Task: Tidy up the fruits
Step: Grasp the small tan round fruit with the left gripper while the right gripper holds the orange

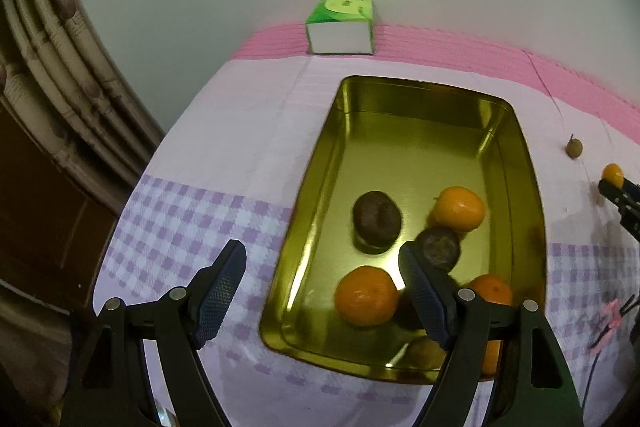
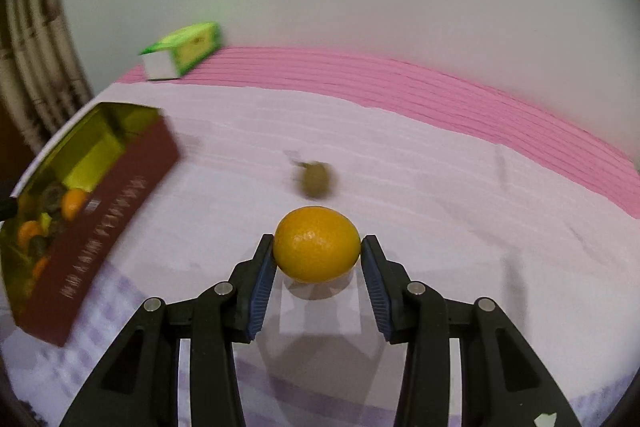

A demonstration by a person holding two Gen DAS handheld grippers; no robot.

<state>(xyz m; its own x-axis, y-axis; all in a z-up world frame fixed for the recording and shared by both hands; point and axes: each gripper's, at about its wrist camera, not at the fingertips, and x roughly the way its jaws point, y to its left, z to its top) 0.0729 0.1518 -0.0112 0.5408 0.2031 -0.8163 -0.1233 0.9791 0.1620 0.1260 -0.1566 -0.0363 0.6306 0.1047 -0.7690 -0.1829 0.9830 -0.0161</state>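
Orange round citrus fruit (image 2: 316, 245) sits pinched at its widest sides in the right gripper (image 2: 317, 251), just above the cloth-covered table (image 2: 440, 187). Smooth, firm, likely to roll. Left gripper (image 1: 322, 263) hangs wide, empty, over the gold tin tray (image 1: 420, 131).

A gold-lined red tin (image 2: 104, 211) is holding orange and dark brown fruits; the cloth (image 1: 208, 131) is showing lilac checks and pink stripes

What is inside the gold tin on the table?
Inside the gold tin: three oranges and two dark fruits. The left tongs cover the near corner, where more fruit is partly hidden.
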